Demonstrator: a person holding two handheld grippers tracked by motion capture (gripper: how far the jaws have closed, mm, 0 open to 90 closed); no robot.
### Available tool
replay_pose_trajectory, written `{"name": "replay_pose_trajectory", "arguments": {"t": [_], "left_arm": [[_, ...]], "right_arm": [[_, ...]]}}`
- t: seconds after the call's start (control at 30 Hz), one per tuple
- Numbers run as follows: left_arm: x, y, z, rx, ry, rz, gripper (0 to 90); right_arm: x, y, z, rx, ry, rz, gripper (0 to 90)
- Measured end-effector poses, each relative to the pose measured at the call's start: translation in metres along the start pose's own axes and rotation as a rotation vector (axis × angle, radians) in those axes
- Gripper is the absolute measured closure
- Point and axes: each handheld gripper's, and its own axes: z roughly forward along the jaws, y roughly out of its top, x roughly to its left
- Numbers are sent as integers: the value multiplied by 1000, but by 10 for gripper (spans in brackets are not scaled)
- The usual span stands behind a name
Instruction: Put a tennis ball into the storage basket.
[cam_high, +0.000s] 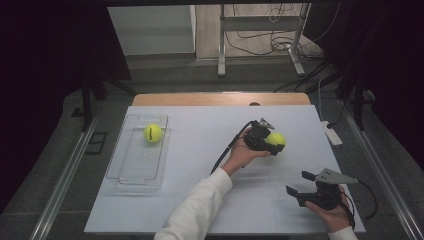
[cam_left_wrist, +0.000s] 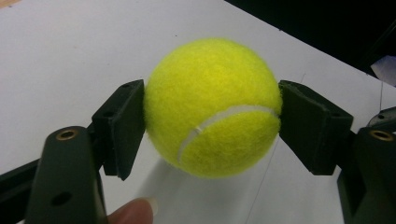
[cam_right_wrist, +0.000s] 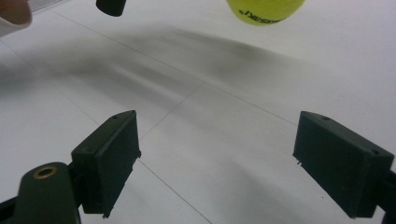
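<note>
My left gripper (cam_high: 274, 140) is shut on a yellow tennis ball (cam_high: 276, 138) to the right of the table's middle, held a little above the white surface. In the left gripper view both black pads press the tennis ball (cam_left_wrist: 212, 106) from either side, and a fingertip shows at the bottom edge. A second tennis ball (cam_high: 152, 132) lies in the clear plastic tray (cam_high: 141, 172) at the left. My right gripper (cam_high: 302, 183) rests near the front right corner, open, with bare table between its pads (cam_right_wrist: 112, 154). The held ball (cam_right_wrist: 265, 10) shows at the top of the right gripper view.
The table (cam_high: 200, 210) is covered in white, with a wooden strip along its far edge. A white power strip (cam_high: 332, 133) lies at the right edge. Metal stand legs (cam_high: 221, 50) and cables sit on the floor beyond.
</note>
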Motion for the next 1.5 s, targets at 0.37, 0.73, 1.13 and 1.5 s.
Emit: {"name": "replay_pose_trajectory", "arguments": {"t": [0.37, 0.73, 1.13, 1.5], "left_arm": [[3, -7, -16, -17, 15, 1, 278], [4, -13, -28, -24, 19, 3, 278], [11, -22, -44, -39, 39, -13, 277], [10, -27, -55, -54, 35, -19, 277]], "right_arm": [[0, 0, 1, 4, 1, 0, 146], [0, 0, 2, 6, 3, -2, 146], [2, 2, 5, 12, 8, -7, 145], [3, 3, 7, 7, 9, -13, 146]]}}
